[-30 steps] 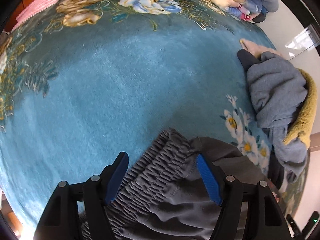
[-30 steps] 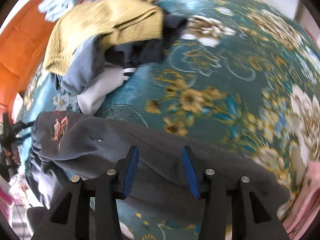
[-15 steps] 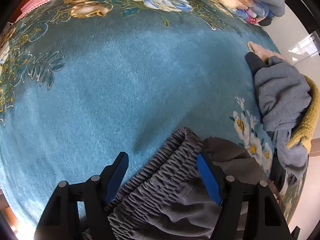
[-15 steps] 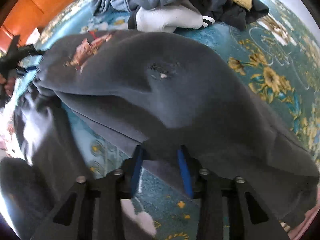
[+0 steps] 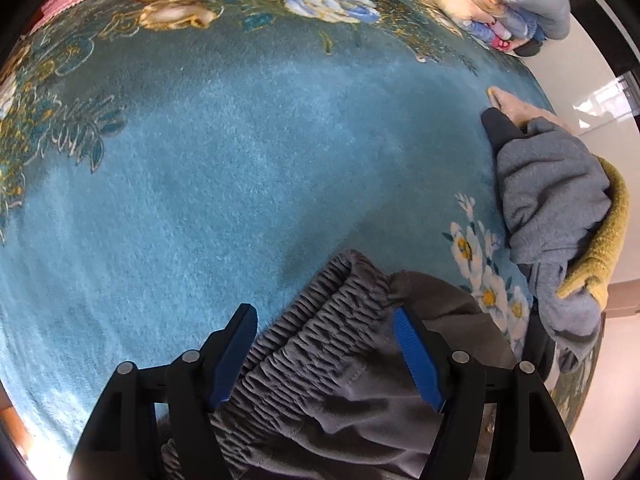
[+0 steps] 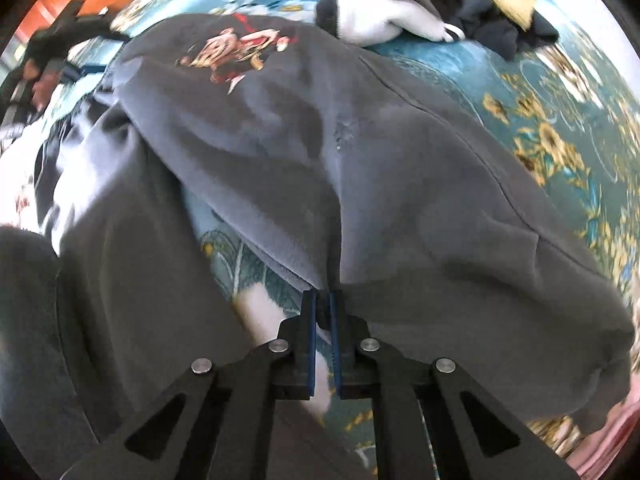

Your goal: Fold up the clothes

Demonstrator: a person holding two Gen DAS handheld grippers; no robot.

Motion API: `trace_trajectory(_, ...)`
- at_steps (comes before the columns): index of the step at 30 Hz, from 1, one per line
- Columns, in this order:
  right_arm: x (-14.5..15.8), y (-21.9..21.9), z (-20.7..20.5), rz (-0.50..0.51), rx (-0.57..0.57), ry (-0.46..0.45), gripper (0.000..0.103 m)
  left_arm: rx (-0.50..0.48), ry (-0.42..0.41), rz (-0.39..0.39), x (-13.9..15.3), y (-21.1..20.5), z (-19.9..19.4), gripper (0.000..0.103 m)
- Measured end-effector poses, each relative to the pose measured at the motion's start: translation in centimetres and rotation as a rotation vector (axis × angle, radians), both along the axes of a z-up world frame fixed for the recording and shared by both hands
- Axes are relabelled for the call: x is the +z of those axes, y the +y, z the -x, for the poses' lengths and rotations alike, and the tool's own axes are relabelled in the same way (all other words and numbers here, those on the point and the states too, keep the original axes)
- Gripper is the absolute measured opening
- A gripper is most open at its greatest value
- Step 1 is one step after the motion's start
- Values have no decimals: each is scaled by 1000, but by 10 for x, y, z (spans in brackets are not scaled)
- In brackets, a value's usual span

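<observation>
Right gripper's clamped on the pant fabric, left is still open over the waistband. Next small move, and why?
Probably close the left gripper on the elastic waistband: its fingers straddle the waistband but stand wide apart, while the right gripper is pinched shut on the grey trousers. Both ends need holding before the fold.

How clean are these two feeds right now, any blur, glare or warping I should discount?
Left wrist view: sharp, evenly lit; strong fisheye bowing of the blue carpet, glare on the pale floor at right. Right wrist view: the grey trousers near the right gripper are fairly sharp, but the left edge and the clothes pile at top are motion-smeared, with washed-out white patches.
</observation>
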State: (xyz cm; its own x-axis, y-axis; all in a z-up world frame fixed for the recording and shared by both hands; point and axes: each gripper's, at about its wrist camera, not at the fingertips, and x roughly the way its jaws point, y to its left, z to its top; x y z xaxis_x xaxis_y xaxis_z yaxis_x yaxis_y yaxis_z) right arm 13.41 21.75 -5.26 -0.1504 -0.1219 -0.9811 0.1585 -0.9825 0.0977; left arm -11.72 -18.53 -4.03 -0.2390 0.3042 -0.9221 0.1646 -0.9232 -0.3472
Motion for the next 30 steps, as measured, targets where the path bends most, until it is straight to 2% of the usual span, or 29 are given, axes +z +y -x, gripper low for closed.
trace_trajectory(4,25,8,2,38,-6,29,9,-10,33,-33,15,5,6,76)
trace_trajectory(6,43,20,10,65,-38,79,14,-24,47,-15,20,9,13,76)
trace_trajectory(8,59,34,21,79,-85,132,36,-37,38,7,17,14,18,76)
trace_trajectory(11,62,51,48,51,-149,159,41,-42,4,23,4,18,24,76)
trace_trajectory(12,56,60,60,38,-148,145,46,-36,-7,22,-2,19,23,76)
trace_trajectory(13,49,64,69,20,-148,129,57,-28,-16,15,-7,23,17,76)
trace_trajectory(14,41,74,79,8,-148,111,62,-22,-22,2,-11,23,16,76)
trace_trajectory(17,19,87,94,20,-134,52,63,-8,-15,-48,-18,23,18,76)
trace_trajectory(20,4,83,105,-2,-100,28,67,-24,4,-95,-15,27,20,76)
trace_trajectory(26,-10,80,119,-12,-95,25,70,-95,-3,-63,-9,33,24,72)
trace_trajectory(30,-17,76,122,-34,-104,-2,70,-70,-12,-37,-11,26,21,53)
